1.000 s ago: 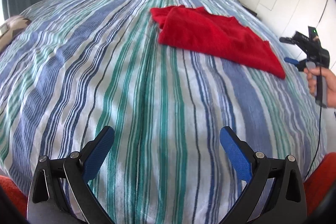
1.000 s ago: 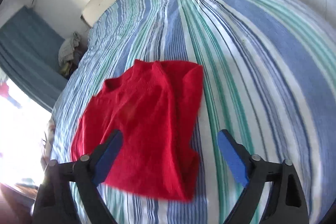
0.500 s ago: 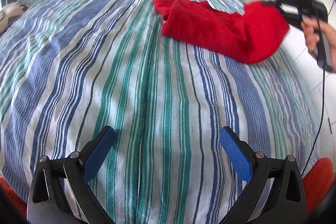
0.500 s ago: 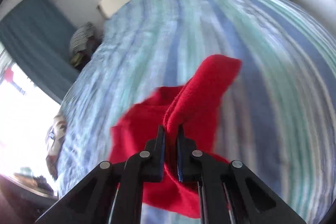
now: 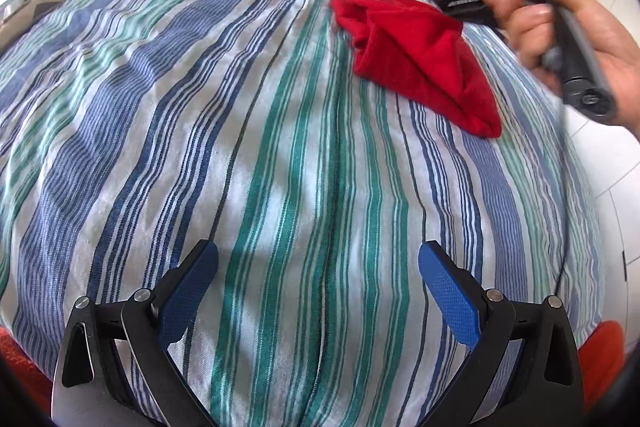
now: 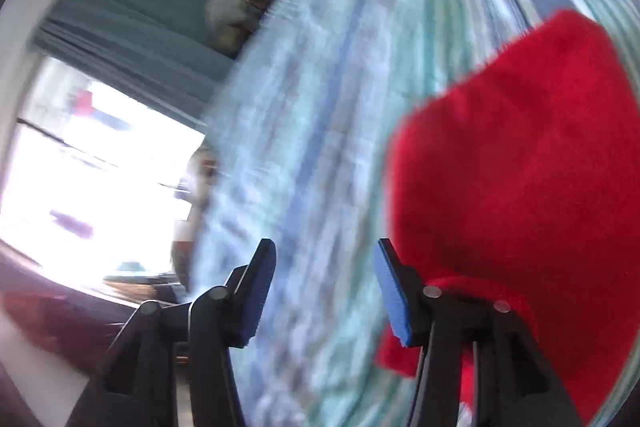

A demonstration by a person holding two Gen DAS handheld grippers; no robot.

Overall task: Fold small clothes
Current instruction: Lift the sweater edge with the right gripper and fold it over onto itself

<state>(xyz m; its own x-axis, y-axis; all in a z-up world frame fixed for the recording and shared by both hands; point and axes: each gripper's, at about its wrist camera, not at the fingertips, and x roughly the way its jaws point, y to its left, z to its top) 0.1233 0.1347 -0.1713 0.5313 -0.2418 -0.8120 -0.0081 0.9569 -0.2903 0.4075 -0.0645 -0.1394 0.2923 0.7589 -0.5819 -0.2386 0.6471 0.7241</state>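
Left black two-finger gripper with blue textured pads [image 5: 318, 291] is hovering over the near part of the blue, green and white striped bed cover [image 5: 248, 131], jaws spread wide, gripping nothing.

Small red knitted garment [image 5: 420, 55] is lying doubled over on the far right of the cover, well apart from the left gripper; one pointed corner is reaching toward the near right edge.

Right black gripper with blue pads [image 6: 324, 285] is showing motion blur. Its jaws are standing partly apart with only striped cover between them; the red cloth is sitting just right of the right finger, apparently behind it. In the left wrist view, the person's right hand [image 5: 572, 35] is gripping that tool's handle beyond the garment.
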